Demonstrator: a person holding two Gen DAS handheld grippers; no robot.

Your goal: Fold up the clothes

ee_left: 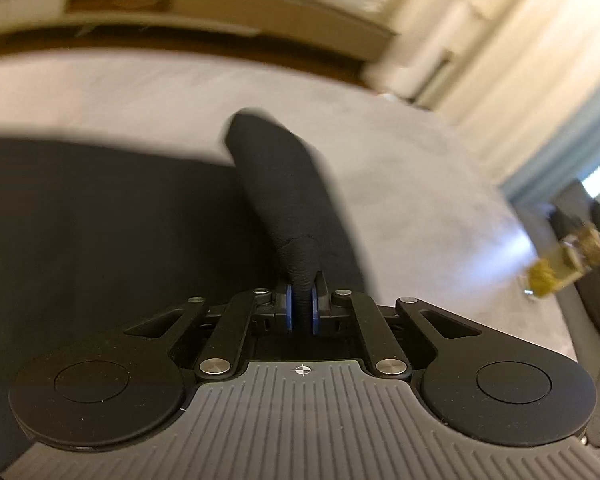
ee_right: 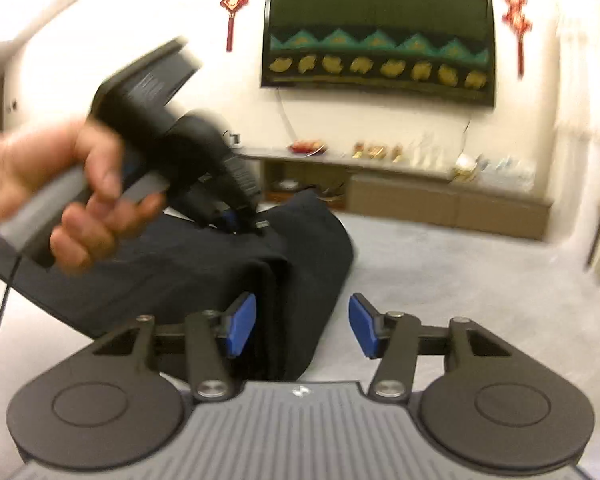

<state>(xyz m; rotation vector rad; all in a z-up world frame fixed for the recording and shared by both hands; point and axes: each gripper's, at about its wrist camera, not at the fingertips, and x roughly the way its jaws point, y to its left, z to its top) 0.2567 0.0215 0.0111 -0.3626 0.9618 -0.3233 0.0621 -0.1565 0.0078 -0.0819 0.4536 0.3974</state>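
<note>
Jaws of my left gripper [ee_left: 301, 306] pinched the black garment [ee_left: 100, 220] while the right gripper [ee_right: 302, 330] gaped, so I judged steady tension best.

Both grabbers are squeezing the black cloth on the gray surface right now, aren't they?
Not quite. Only the left gripper squeezes the black cloth. The right wrist view shows the right gripper with its blue fingers spread wide, gripping nothing. The cloth does lie on the gray surface.
</note>
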